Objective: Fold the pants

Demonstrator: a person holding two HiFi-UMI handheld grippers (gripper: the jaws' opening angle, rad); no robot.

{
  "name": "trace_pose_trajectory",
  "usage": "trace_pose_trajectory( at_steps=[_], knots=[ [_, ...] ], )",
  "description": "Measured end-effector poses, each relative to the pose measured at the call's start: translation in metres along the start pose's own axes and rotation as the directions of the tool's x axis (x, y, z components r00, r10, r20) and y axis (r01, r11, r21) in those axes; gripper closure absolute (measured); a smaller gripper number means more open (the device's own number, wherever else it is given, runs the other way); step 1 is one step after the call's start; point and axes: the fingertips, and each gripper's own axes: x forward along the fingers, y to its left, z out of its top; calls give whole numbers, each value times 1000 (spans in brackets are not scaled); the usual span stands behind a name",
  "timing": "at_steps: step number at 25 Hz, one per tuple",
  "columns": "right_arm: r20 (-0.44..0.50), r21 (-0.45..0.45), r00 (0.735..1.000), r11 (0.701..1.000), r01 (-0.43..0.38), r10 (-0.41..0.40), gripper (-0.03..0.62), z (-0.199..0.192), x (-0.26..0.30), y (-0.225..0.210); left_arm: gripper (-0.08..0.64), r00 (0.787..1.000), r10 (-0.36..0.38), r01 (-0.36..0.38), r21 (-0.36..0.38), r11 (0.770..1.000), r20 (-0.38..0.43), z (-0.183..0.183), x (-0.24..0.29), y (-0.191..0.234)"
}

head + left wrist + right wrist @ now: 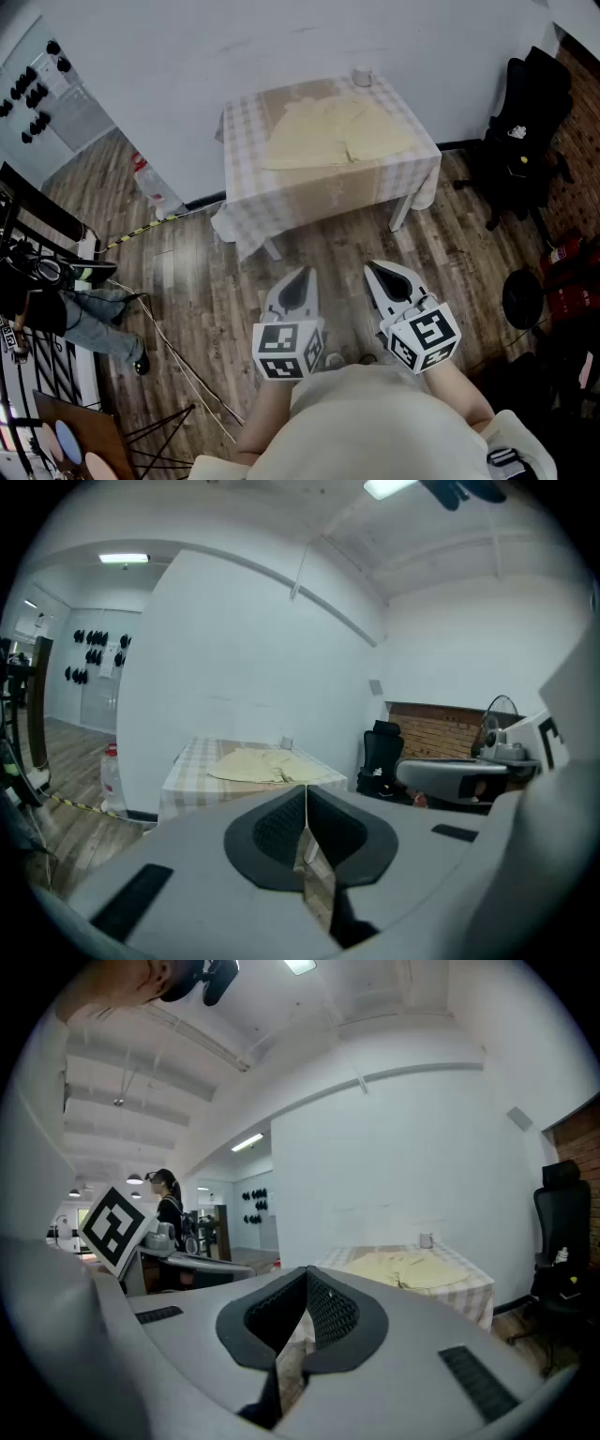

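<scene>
Looking down, I see a cup (363, 75) at the far corner of the table (246, 159), contents unseen. The pants (333, 131) lie spread on that table, well ahead of my left gripper (298, 281) and right gripper (392, 277), both closed tight and holding nothing.

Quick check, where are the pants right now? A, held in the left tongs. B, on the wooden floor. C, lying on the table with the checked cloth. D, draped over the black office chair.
C: the pale yellow pants lie spread on the table with the checked cloth, while the left tongs and right tongs are shut on nothing, short of the table.
</scene>
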Motion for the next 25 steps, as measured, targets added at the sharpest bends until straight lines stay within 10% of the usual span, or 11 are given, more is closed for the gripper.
trace_pose_trajectory(
  at_steps=[25],
  knots=[
    [-20,90,1000,996,-6,8,592,-12,-6,25,554,1000,-7,6,-43,999,-22,-15,-27,13]
  ],
)
